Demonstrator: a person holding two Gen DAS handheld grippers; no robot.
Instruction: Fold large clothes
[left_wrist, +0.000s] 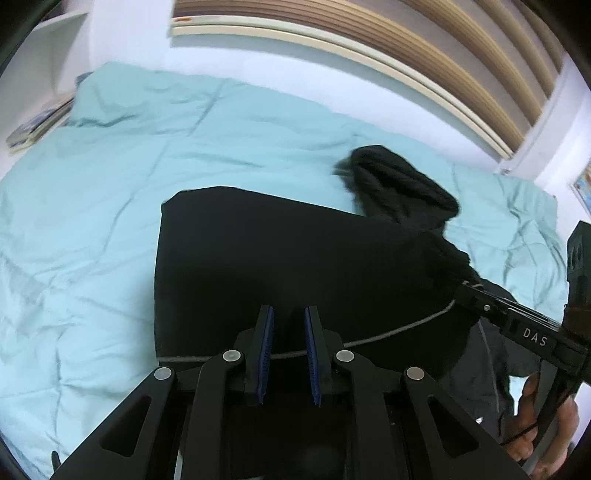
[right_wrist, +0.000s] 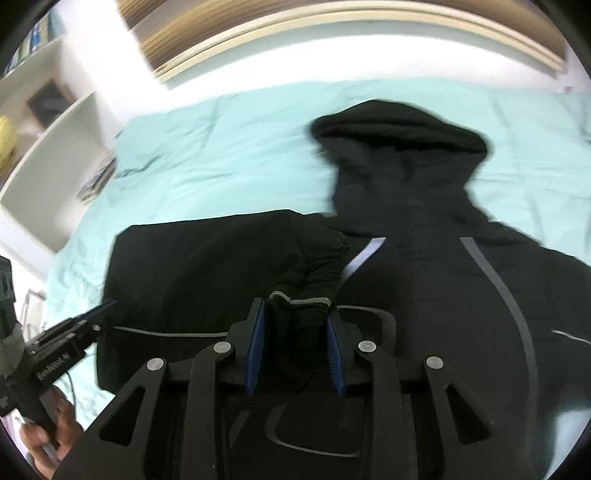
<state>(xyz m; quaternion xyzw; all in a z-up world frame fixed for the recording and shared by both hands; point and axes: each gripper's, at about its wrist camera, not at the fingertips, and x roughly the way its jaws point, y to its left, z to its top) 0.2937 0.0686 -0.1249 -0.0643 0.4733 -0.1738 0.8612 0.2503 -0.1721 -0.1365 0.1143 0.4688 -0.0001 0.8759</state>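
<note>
The elastic cuff (right_wrist: 325, 254) of the black hooded jacket (right_wrist: 424, 266) is being gripped between the blue-padded fingers (right_wrist: 255, 343) of the right gripper (right_wrist: 295, 314), which are being kept fairly wide around the bunched cloth. The left gripper (left_wrist: 288, 325) is being held with its fingers (left_wrist: 266, 343) parted a little and nothing clamped between them (over the jacket's folded part, by a grey piping line). The jacket is being spread on a pale teal duvet (left_wrist: 92, 206), its hood (right_wrist: 399, 129) lying towards the slatted wooden headboard (left_wrist: 424, 48). White shelves (right_wrist: 48, 155) are standing beside the duvet. "DAS" (left_wrist: 534, 336) is being shown on the right gripper's body.
</note>
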